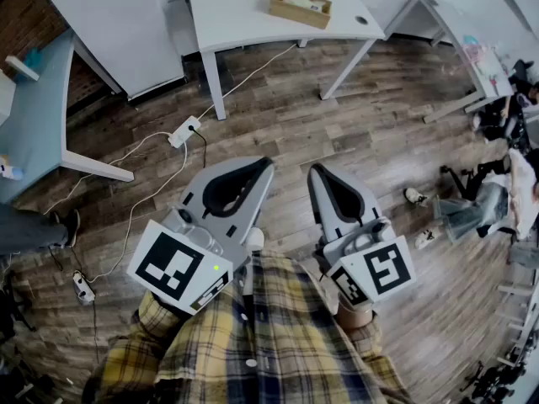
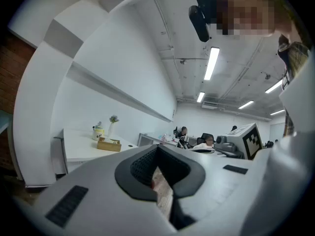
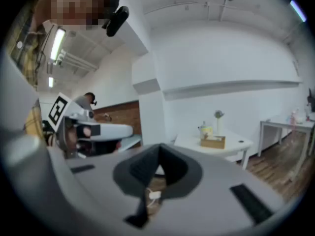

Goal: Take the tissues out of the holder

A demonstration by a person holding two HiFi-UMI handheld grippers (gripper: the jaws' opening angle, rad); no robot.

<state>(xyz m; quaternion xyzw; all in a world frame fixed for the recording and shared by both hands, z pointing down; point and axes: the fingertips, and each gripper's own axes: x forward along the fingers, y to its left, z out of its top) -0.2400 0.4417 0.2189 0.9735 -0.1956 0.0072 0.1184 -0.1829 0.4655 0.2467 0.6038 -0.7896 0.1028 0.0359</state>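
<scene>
Progress is nil; I have the left gripper (image 1: 238, 185) and right gripper (image 1: 333, 194) side by side, both pinched shut on nothing; the tissue holder (image 1: 300, 7) sits on the white table (image 1: 244, 11) well ahead of both; approach and pull are not yet done.

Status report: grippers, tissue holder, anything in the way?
Left gripper and right gripper shut, empty. Tissue holder untouched on far table. Power strip, cable on floor between.

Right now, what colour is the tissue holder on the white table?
The tissue holder is light wooden brown; the head view shows it best.
</scene>
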